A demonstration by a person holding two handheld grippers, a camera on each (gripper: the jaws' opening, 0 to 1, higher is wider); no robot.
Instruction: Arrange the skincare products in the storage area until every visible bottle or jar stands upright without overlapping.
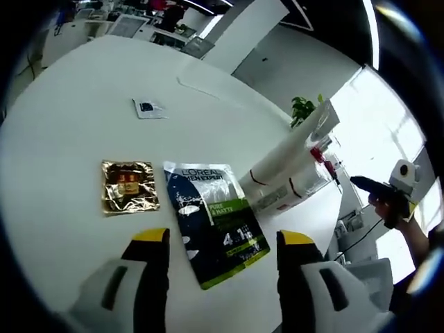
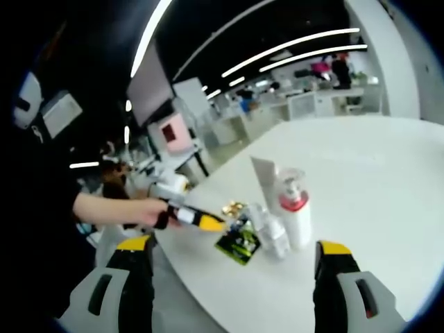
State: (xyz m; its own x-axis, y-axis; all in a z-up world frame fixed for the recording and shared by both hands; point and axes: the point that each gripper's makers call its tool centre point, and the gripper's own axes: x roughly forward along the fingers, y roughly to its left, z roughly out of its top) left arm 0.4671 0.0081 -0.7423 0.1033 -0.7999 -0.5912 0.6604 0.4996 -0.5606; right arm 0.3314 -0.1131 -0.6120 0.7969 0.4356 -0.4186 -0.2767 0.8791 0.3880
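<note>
A dark blue and green L'Oreal sachet (image 1: 215, 222) lies flat on the white round table (image 1: 76, 139), directly in front of my open left gripper (image 1: 223, 239). To its left lies a gold sachet (image 1: 128, 186). A white tube (image 1: 295, 149) and a clear bottle with a red collar (image 1: 305, 182) stand close together at the table's edge. In the right gripper view the tube (image 2: 264, 177), the red-collared bottle (image 2: 294, 208) and a smaller clear bottle (image 2: 271, 234) stand upright beside the green sachet (image 2: 239, 243). My right gripper (image 2: 234, 246) is open and off the table.
A small white packet (image 1: 148, 108) lies farther back on the table. A hand holds the left gripper (image 2: 208, 222) at the table edge near the sachets. The right gripper (image 1: 378, 187) hovers beyond the edge. Desks and a potted plant (image 1: 302, 108) stand behind.
</note>
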